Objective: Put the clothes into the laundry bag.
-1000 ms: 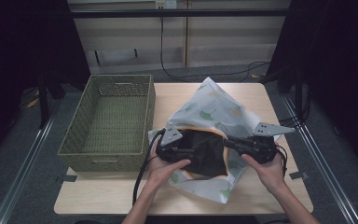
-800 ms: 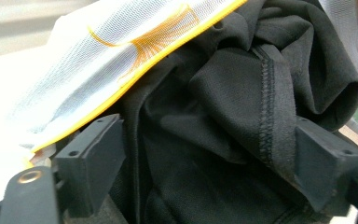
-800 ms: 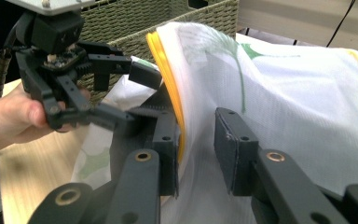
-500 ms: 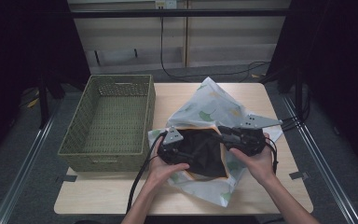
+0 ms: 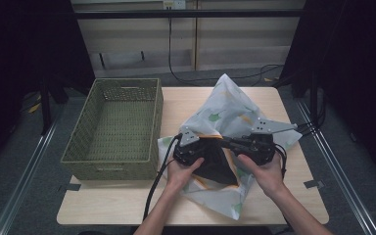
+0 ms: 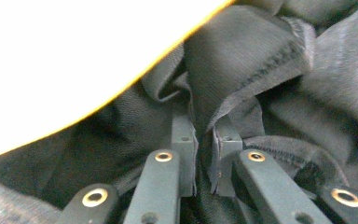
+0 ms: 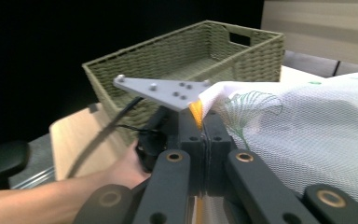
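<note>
A white mesh bag (image 5: pixel 230 105) with green leaf prints and an orange-trimmed mouth lies on the table's right half. A black garment (image 5: pixel 218 164) sits in its opening. My left gripper (image 5: pixel 206 147) reaches into the mouth from the left. Its jaws have just been closing and are shut on a fold of the black garment (image 6: pixel 270 70), at the left gripper (image 6: pixel 204 128). My right gripper (image 7: pixel 203 122) has also just been closing and pinches the bag's orange-trimmed rim (image 7: pixel 196 112). From above, the right gripper (image 5: pixel 231 143) points left across the mouth.
A green woven basket (image 5: pixel 115 125) stands on the table's left half, close beside the left hand. The basket (image 7: pixel 191 51) is also behind the left gripper's grey plate (image 7: pixel 161 91). Bare table (image 5: pixel 107 205) lies in front of the basket.
The right gripper moved left and up to the bag's rim and closed on it. The left gripper shifted slightly down into the opening and closed on the black garment.
</note>
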Demonstrator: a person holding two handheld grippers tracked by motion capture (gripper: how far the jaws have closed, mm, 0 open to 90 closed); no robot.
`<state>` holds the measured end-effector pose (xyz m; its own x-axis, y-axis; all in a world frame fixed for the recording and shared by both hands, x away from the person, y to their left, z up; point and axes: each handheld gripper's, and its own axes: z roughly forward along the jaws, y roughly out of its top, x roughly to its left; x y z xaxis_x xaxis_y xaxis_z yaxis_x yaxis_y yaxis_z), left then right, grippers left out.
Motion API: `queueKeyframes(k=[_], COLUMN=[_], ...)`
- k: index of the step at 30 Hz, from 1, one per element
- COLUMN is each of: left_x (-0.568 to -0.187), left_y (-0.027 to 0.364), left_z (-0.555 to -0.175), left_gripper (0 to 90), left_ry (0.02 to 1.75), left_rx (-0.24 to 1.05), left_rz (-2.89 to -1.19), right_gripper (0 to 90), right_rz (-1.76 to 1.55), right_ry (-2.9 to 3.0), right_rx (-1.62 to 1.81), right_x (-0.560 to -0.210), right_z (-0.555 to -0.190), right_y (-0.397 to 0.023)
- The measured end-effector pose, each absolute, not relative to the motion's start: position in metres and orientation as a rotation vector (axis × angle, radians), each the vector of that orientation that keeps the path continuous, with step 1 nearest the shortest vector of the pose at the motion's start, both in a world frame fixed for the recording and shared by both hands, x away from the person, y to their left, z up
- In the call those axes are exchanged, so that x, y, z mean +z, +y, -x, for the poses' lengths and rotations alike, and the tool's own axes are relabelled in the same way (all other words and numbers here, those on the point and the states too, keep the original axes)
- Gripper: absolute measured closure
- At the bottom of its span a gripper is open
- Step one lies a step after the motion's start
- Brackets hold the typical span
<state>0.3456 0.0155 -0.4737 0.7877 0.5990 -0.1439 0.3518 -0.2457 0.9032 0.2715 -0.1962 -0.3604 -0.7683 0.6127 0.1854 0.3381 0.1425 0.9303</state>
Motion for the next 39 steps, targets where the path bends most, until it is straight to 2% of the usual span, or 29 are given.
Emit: queueKeyframes(k=[4, 6, 10, 15, 18, 21, 25, 26, 27, 29, 31, 35, 37, 39], left_x=[-0.472, -0.478, -0.482, -0.479, -0.474, -0.478, -0.496, -0.5, -0.501, -0.503, -0.504, -0.503, -0.502, -0.5], left_y=[0.008, 0.008, 0.015, 0.036, 0.055, 0.06, 0.049, 0.045, 0.042, 0.036, 0.03, 0.018, 0.016, 0.017], left_z=[-0.344, -0.345, -0.345, -0.333, -0.319, -0.316, -0.321, -0.321, -0.32, -0.32, -0.321, -0.323, -0.326, -0.329], left_gripper=[82.8, 81.9, 74.3, 47.5, 36.1, 23.2, 15.4, 15.5, 20.1, 32.5, 51.2, 74.8, 80.5, 81.6], left_ry=[0.725, 0.711, 0.713, 0.7, 0.669, 0.66, 0.659, 0.655, 0.667, 0.673, 0.685, 0.697, 0.725, 0.737], left_rx=[0.27, 0.264, 0.256, 0.265, 0.322, 0.276, 0.211, 0.208, 0.222, 0.249, 0.306, 0.283, 0.221, 0.165], left_rz=[-1.846, -1.878, -1.894, -1.924, -1.945, -1.995, -2.107, -2.131, -2.148, -2.193, -2.222, -2.181, -2.129, -2.081], right_gripper=[89.4, 89.4, 89.4, 89.4, 89.3, 89.3, 89.3, 89.2, 89.2, 89.2, 89.2, 89.3, 89.3, 89.3], right_rz=[-0.929, -0.948, -0.987, -1.014, -1.025, -1.034, -1.049, -1.05, -1.051, -1.052, -1.053, -1.018, -0.996, -0.992], right_ry=[2.224, 2.274, 2.376, 2.428, 2.426, 2.428, 2.411, 2.407, 2.402, 2.396, 2.39, 2.401, 2.413, 2.425], right_rx=[1.656, 1.632, 1.595, 1.546, 1.542, 1.524, 1.512, 1.512, 1.514, 1.515, 1.522, 1.537, 1.552, 1.588], right_x=[-0.364, -0.378, -0.412, -0.43, -0.433, -0.435, -0.436, -0.436, -0.435, -0.434, -0.433, -0.429, -0.426, -0.424], right_z=[-0.262, -0.26, -0.258, -0.257, -0.258, -0.258, -0.262, -0.262, -0.262, -0.262, -0.263, -0.258, -0.254, -0.252], right_y=[-0.191, -0.189, -0.185, -0.187, -0.193, -0.196, -0.199, -0.2, -0.202, -0.203, -0.203, -0.196, -0.191, -0.188])
